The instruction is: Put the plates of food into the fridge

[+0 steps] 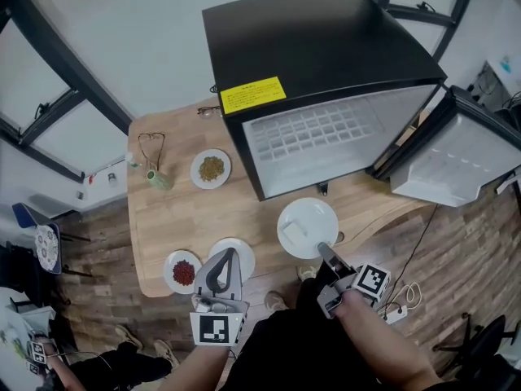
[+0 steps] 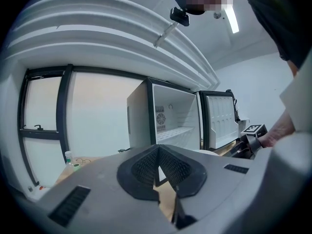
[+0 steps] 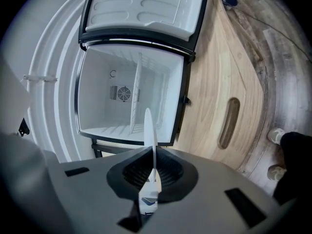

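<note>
White plate [image 1: 307, 222] with a pale bit of food on it sits in the right gripper [image 1: 326, 252], seen from the head view. The jaws pinch its near rim. It hangs above the wooden table [image 1: 163, 210], just in front of the open fridge [image 1: 317, 55]. The left gripper [image 1: 230, 253] has its tips together with nothing in them. It is over a second white plate [image 1: 242, 255], beside the red food plate [image 1: 183, 272]. A brown food plate [image 1: 211, 169] lies farther back, near the fridge.

In the left gripper view, the left gripper [image 2: 158, 150] has its pads meeting at the tip. Only table shows through the gap below. The fridge [image 2: 170, 121] stands open ahead.

In the right gripper view, the right gripper [image 3: 153, 172] is clamped tight on the white plate [image 3: 148, 130], seen edge-on as a thin line. Behind it are the empty fridge [image 3: 126, 96], its door [image 3: 146, 4] and the table [image 3: 214, 91].
</note>
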`<state>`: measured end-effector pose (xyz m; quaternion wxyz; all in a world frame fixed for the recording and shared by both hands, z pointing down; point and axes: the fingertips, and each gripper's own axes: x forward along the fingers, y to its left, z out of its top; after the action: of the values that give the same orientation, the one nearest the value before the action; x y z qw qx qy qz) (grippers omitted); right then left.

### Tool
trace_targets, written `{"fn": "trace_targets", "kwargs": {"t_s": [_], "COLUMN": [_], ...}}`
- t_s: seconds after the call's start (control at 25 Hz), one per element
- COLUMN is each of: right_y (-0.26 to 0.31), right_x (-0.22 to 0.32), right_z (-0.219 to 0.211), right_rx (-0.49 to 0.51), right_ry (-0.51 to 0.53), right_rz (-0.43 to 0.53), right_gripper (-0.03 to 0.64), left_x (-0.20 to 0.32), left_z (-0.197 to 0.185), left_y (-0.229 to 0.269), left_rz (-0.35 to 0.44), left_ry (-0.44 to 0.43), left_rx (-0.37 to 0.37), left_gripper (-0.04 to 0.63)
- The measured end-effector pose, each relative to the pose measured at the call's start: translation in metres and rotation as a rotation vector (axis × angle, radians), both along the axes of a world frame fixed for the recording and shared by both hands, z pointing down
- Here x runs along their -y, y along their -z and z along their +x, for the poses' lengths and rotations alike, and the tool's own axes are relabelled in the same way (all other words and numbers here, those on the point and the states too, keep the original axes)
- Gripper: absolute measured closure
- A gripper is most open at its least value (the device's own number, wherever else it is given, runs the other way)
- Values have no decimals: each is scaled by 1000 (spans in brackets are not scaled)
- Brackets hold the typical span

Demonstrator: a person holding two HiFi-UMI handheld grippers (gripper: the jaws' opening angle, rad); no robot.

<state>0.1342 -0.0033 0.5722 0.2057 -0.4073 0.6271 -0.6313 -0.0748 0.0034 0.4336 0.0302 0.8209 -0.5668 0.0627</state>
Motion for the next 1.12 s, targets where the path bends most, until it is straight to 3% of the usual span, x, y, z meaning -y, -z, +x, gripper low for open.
{"fn": "trace_targets", "kwargs": {"t_s": [0.76, 1.12], "right_y": [75, 85], "right_x": [86, 132], "right_z": [15, 9], "right_rx": [36, 24], "right_ry": [36, 37], "right_rz": [72, 79], "right_gripper": [587, 586], "left_x": [52, 81], "left_z": [14, 4], "left_y": [54, 63], "left_rz": [126, 137], "left_ry": [51, 74], "left_rx": [29, 50], "left_gripper": [591, 591]}}
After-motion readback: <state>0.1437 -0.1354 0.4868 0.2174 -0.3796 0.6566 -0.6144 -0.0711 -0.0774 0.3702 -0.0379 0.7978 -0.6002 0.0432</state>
